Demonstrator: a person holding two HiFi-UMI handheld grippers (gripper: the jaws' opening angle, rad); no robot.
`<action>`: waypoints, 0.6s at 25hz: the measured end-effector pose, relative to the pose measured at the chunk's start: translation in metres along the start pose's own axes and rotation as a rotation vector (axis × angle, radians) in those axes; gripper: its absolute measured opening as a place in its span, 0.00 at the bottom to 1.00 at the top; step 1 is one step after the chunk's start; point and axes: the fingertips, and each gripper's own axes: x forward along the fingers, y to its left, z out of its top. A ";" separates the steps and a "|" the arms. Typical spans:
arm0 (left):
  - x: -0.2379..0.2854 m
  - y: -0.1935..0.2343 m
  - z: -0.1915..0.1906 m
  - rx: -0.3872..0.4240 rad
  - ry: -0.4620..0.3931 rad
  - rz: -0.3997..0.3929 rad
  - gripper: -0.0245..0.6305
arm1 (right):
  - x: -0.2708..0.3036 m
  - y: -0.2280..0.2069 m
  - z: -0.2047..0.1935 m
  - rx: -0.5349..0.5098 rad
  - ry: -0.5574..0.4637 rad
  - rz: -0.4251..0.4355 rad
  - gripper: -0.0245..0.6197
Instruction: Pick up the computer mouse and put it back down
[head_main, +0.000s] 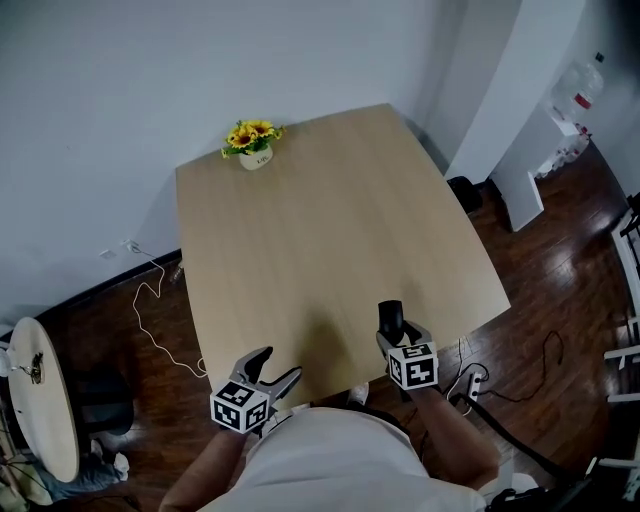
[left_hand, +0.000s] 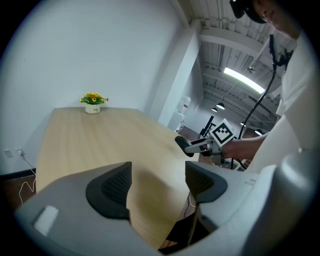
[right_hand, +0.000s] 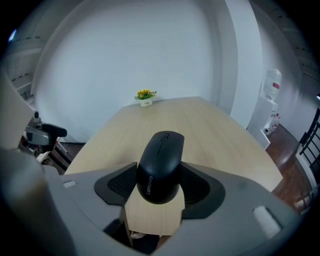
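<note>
A black computer mouse (right_hand: 161, 165) sits clamped between the two dark pads of my right gripper (right_hand: 159, 186), lifted off the light wooden table (right_hand: 200, 130). In the head view the mouse (head_main: 390, 317) pokes out ahead of the right gripper (head_main: 397, 335) near the table's front edge. The left gripper view shows the mouse (left_hand: 183, 144) held in the air at the right. My left gripper (left_hand: 156, 187) is open with nothing between its pads, and it hovers at the front left edge of the table (head_main: 268, 368).
A small white pot of yellow flowers (head_main: 254, 141) stands at the table's far left corner. White walls lie behind. Cables (head_main: 150, 310) trail on the dark floor at the left, a power strip (head_main: 470, 385) at the right, and a round side table (head_main: 45, 395) at far left.
</note>
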 end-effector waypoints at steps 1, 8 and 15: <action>-0.001 0.000 0.003 0.004 -0.009 0.000 0.51 | -0.010 0.002 0.004 -0.001 -0.014 0.006 0.46; -0.001 -0.002 0.011 0.009 -0.028 -0.019 0.53 | -0.082 0.024 0.036 -0.045 -0.099 0.045 0.46; -0.003 0.006 0.008 0.001 -0.020 -0.007 0.53 | -0.139 0.045 0.056 -0.075 -0.130 0.077 0.46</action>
